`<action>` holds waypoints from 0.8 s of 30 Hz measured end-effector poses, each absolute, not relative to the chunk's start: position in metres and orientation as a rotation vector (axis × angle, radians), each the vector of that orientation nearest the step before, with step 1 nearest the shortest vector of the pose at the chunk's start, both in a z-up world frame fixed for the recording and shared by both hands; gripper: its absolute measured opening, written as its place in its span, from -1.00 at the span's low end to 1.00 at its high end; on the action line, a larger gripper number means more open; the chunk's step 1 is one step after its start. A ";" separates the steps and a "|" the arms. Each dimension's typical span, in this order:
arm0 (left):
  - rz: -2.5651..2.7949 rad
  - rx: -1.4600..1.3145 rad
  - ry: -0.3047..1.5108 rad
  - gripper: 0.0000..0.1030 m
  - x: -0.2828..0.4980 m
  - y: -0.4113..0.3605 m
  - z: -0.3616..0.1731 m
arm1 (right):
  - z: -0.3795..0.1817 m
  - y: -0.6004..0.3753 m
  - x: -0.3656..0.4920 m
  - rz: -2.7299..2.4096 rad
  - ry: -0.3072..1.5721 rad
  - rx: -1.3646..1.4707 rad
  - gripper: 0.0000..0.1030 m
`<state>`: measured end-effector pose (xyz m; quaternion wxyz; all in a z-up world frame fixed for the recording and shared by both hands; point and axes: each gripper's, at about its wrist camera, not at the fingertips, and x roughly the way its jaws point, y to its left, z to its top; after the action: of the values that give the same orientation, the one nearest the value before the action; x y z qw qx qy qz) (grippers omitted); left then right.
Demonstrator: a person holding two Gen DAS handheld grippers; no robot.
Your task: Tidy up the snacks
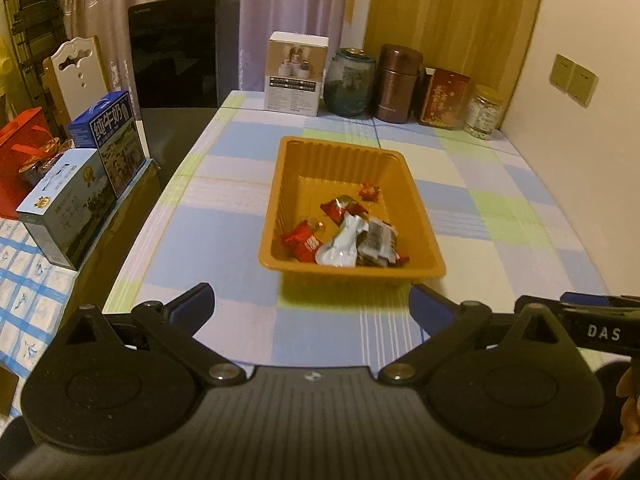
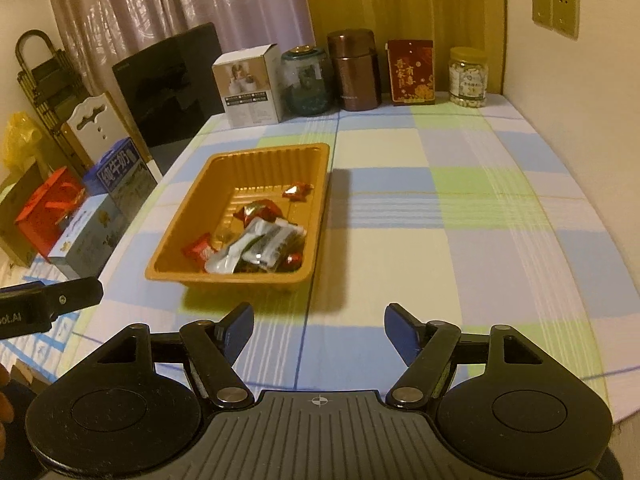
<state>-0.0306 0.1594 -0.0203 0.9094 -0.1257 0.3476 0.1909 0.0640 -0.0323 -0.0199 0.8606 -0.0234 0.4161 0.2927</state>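
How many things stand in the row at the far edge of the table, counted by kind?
Boxes: 2, the white box and the red box
Jars: 2, the dark glass jar and the clear jar
Canisters: 1, the brown canister
Total: 5
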 end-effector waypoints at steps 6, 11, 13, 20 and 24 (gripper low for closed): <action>0.339 -0.256 0.747 0.99 -0.050 0.149 -0.022 | -0.017 -0.039 0.038 0.596 0.871 -0.040 0.40; 0.353 -0.213 0.766 0.99 -0.064 0.139 -0.023 | -0.012 -0.041 0.017 0.586 0.854 -0.052 0.40; 0.362 -0.211 0.771 0.99 -0.069 0.138 -0.024 | -0.009 -0.043 0.008 0.588 0.843 -0.065 0.40; 0.398 -0.196 0.762 0.99 -0.086 0.137 -0.021 | 0.000 -0.043 -0.010 0.594 0.817 -0.079 0.40; 0.404 -0.204 0.753 0.99 -0.094 0.136 -0.017 | 0.005 -0.042 -0.019 0.609 0.805 -0.075 0.40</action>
<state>-0.0945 0.1364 -0.0170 0.9051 -0.0987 0.3645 0.1957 -0.0191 -0.0418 0.0046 0.8746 -0.0361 0.3855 0.2919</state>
